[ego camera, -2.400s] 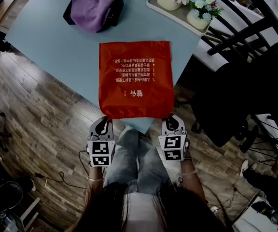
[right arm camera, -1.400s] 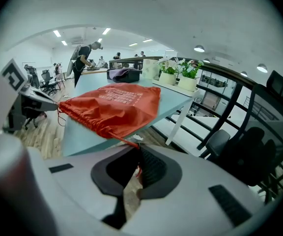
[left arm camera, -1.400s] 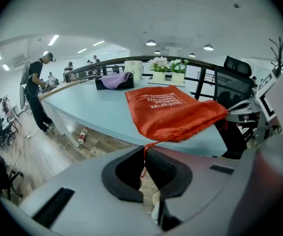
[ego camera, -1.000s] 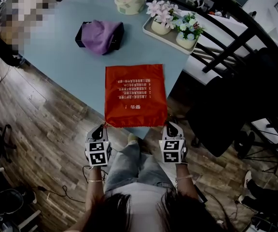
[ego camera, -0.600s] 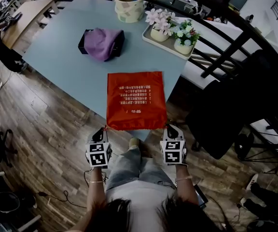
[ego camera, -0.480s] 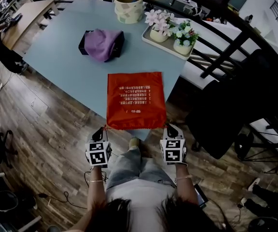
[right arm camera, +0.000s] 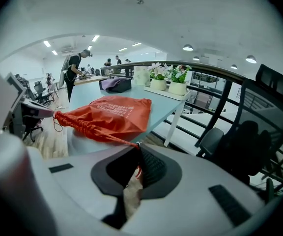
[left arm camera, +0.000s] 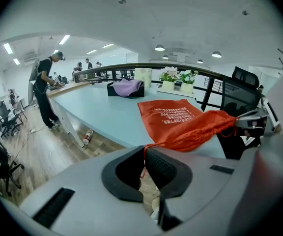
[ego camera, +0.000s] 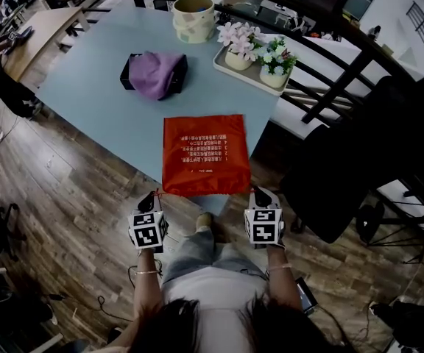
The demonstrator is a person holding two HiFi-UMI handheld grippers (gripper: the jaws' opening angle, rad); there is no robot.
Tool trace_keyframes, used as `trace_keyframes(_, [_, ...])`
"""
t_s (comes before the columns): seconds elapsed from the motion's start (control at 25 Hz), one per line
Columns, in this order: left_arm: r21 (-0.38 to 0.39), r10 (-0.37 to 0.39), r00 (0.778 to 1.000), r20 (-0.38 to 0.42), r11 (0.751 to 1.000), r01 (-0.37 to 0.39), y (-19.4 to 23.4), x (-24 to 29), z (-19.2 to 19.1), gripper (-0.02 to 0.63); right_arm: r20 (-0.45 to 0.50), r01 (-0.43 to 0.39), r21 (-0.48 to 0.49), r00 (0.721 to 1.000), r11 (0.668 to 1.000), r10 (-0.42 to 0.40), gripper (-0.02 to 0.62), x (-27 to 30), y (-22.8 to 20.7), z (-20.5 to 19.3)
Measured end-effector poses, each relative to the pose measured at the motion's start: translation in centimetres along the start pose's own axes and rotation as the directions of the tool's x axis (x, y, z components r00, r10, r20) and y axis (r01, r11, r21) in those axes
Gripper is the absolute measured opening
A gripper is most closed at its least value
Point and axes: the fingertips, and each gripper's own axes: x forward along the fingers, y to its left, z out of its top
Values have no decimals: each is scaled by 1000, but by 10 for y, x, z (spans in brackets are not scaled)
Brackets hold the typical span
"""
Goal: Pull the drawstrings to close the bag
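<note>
Both grippers hold a cord. The left gripper (left arm camera: pixel 144 155) has its jaws pressed together on the thin red left drawstring (left arm camera: pixel 143 150). The right gripper (right arm camera: pixel 137 157) is pinched the same way on the right drawstring (right arm camera: pixel 116 140), which runs taut to the bag's mouth. The red bag (ego camera: pixel 205 153) lies flat at the near edge of the table (ego camera: pixel 87 87). Its mouth is bunched into tight puckers and hangs just past that edge, so the closing looks largely done. The main risk is that the bag, which looks light and flat, has nothing to anchor it. Any further pull toward the person could drag it off the table's near edge instead of cinching the mouth tighter. The cords are thin against the ribbed pads, so a sharp tug could let one slip out, and an uneven pull would skew the gathered mouth to one side. The table is pale blue, smooth and mostly bare. Toward its far side sits a purple cloth (ego camera: pixel 155 73) bundled on a black box (ego camera: pixel 126 73). A tray of potted flowers (ego camera: pixel 250 59) stands at its far right corner and a round tub (ego camera: pixel 193 17) at its far edge. Dark wood flooring (ego camera: pixel 65 197) lies below the table, with a black chair (ego camera: pixel 389 145) to its right. Beyond its far left, in an open, ceiling-lit office, a person stands at another desk.
</note>
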Motion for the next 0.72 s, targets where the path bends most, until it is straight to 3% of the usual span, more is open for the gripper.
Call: trace_keyframes(0.72, [-23,3,999,38,1000,-2,9,-1,18,18,26,28,35,999,999,-29,28,-3,-15,11])
